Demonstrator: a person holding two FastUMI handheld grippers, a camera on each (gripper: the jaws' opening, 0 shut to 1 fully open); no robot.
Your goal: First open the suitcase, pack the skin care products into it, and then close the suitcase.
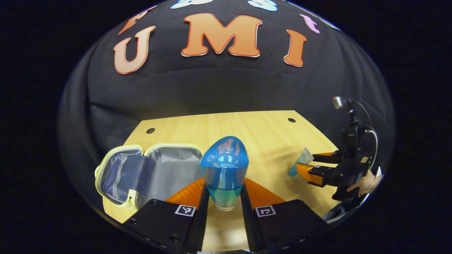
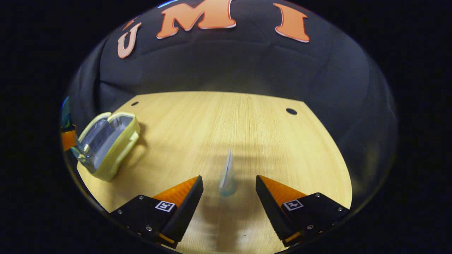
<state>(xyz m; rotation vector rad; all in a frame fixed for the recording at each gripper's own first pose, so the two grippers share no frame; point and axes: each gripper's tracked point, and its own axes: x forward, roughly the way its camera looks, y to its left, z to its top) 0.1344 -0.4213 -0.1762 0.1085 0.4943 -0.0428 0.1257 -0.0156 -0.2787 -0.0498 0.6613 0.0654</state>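
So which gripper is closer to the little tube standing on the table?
Right. The right gripper is open around the tube. The left gripper is off to the side, holding the blue bottle.

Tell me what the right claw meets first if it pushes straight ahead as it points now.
The pale tube, standing on the table in line with the gap of the open right claw. Depth is unclear; beyond it, bare tabletop.

Suitcase interior partly hidden; hand edge-cropped.
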